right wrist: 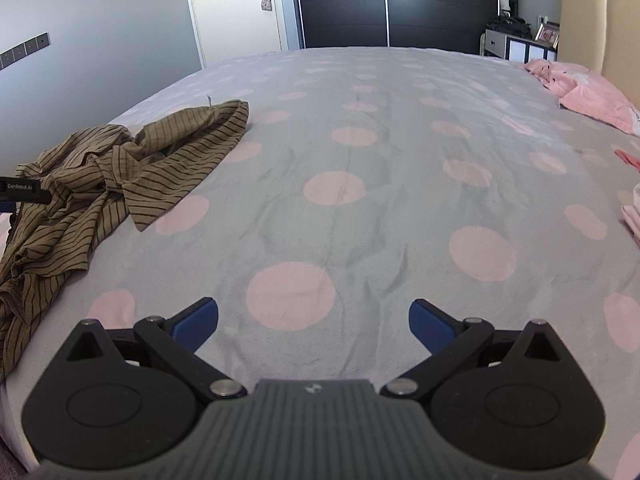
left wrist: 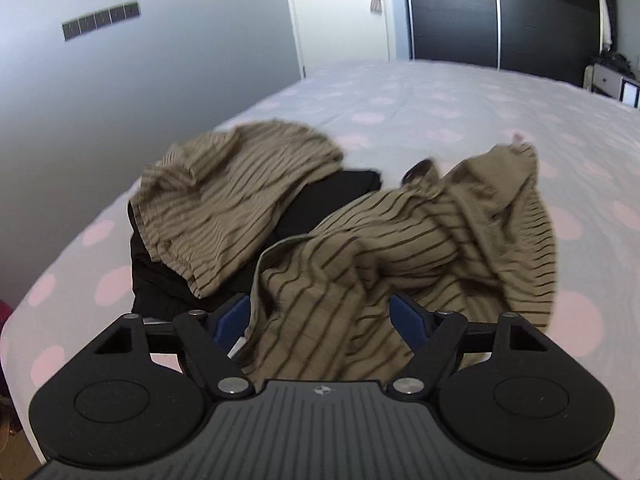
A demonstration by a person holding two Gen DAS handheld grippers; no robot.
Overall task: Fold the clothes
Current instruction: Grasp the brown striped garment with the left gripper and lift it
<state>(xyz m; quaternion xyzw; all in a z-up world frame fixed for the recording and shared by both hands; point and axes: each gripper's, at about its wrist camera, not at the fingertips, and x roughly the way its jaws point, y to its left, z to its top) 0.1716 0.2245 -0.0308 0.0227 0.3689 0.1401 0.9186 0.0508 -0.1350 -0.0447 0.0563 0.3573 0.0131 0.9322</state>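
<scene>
Soft, even daylight; the striped garment (left wrist: 400,240) is motion-blurred in the left view, fisheye edges bend and darken.

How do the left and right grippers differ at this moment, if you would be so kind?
The left gripper has the striped garment bunched between its blue pads; the right gripper has nothing between its pads. The left gripper hangs over the crumpled clothes; the right gripper hangs over bare dotted bedspread, the garment off to its left. Both stand open and share black linkages.
</scene>
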